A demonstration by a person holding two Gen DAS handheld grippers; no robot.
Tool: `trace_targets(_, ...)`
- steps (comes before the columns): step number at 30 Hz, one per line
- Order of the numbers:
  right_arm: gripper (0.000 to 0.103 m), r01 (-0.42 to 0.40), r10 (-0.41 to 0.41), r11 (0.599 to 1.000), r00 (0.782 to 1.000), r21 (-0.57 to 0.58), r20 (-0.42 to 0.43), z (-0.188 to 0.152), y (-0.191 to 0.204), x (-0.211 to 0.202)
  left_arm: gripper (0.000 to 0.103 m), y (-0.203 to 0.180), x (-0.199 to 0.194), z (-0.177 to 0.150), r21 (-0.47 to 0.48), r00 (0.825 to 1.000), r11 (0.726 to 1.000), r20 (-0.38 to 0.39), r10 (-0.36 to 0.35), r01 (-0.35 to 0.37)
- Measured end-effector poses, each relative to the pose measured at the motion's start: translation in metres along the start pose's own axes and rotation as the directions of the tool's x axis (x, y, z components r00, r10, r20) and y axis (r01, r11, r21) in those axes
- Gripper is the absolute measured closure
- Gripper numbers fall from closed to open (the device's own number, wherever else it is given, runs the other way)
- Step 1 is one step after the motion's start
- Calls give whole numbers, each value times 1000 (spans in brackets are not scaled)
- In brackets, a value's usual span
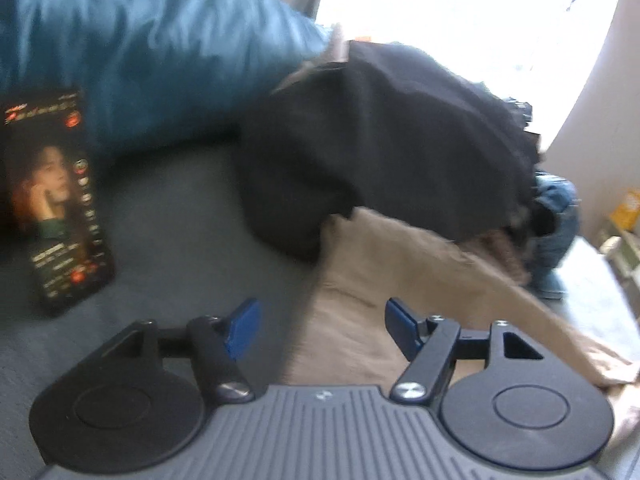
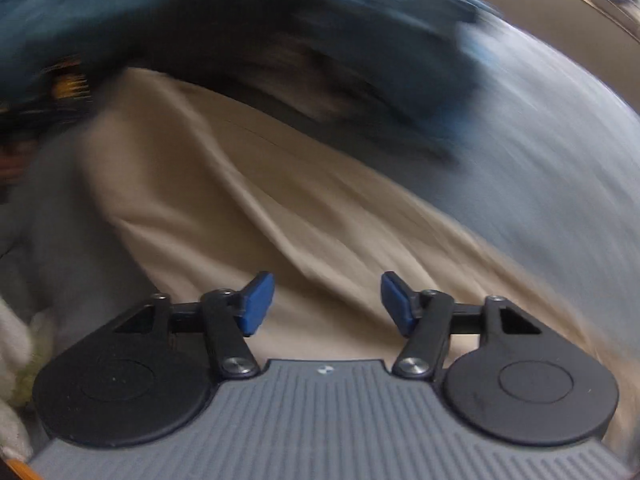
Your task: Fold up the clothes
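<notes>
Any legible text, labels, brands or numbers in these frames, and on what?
None can be read.
Phone: screen shows lines of text and icons, too blurred to read.
Left gripper and right gripper: a small light mark on each grey body, too small to read.

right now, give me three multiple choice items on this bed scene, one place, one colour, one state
1. Where does the phone lie?
A. on the grey bedding, left of the black garment
B. on top of the beige garment
C. between the jaws

2. What colour is the pillow?
A. red
B. teal blue
C. white

3. How do the left gripper jaws stand?
A. clamped on the phone
B. shut empty
C. open, nothing pinched

Answers:
A, it rests on grey bedding beside the pillow.
B, teal fabric fills the upper left.
C, the blue pads stand apart.
</notes>
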State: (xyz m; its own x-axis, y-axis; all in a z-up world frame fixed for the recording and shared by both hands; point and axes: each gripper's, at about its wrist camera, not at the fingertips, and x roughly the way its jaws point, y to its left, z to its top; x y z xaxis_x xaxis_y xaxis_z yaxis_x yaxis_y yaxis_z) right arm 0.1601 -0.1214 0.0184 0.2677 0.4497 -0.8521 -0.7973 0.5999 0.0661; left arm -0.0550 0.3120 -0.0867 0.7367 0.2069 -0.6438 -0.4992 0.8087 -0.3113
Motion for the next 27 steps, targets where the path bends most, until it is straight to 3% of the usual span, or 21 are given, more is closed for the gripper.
trace_targets(4, 36, -103, 107, 983, 994, -151, 16, 82, 50, 76, 37, 9, 11, -9, -17, 999, 999, -25, -45, 45)
trace_targets(6, 36, -135, 140, 978, 990, -159, 18, 112, 69, 115, 40, 10, 12, -13, 6, 997, 998, -21, -68, 68)
trace_targets(9, 38, -162, 163, 973, 987, -166, -8, 136, 94, 160, 53, 13, 14, -17, 27, 995, 995, -20, -99, 99)
trace_targets(11, 71, -132, 127, 973, 991, -191, -39, 138, 106, 185, 69, 19, 16, -20, 21, 992, 993, -25, -120, 120)
trace_targets(12, 100, -117, 110, 974, 993, -196, -44, 139, 112, 192, 77, 21, 16, -21, 18, 992, 992, -25, -123, 123)
trace_targets(15, 100, -48, 55, 978, 998, -205, 31, 140, 122, 189, 93, 25, 14, -23, 21, 991, 991, -20, -131, 131)
trace_targets(16, 101, -25, 37, 978, 998, -207, 53, 145, 124, 186, 94, 25, 14, -23, 19, 990, 990, -20, -136, 137)
trace_targets(20, 101, 38, -15, 968, 996, -249, 92, 158, 126, 184, 94, 26, 17, -20, 5, 988, 988, -21, -156, 156)
trace_targets(26, 100, 81, -64, 942, 996, -327, 62, 156, 133, 213, 94, 28, 27, -19, 33, 991, 991, -45, -128, 130)
trace_targets(27, 100, 86, -70, 937, 996, -338, 57, 154, 134, 220, 90, 27, 26, -19, 46, 992, 992, -45, -117, 119)
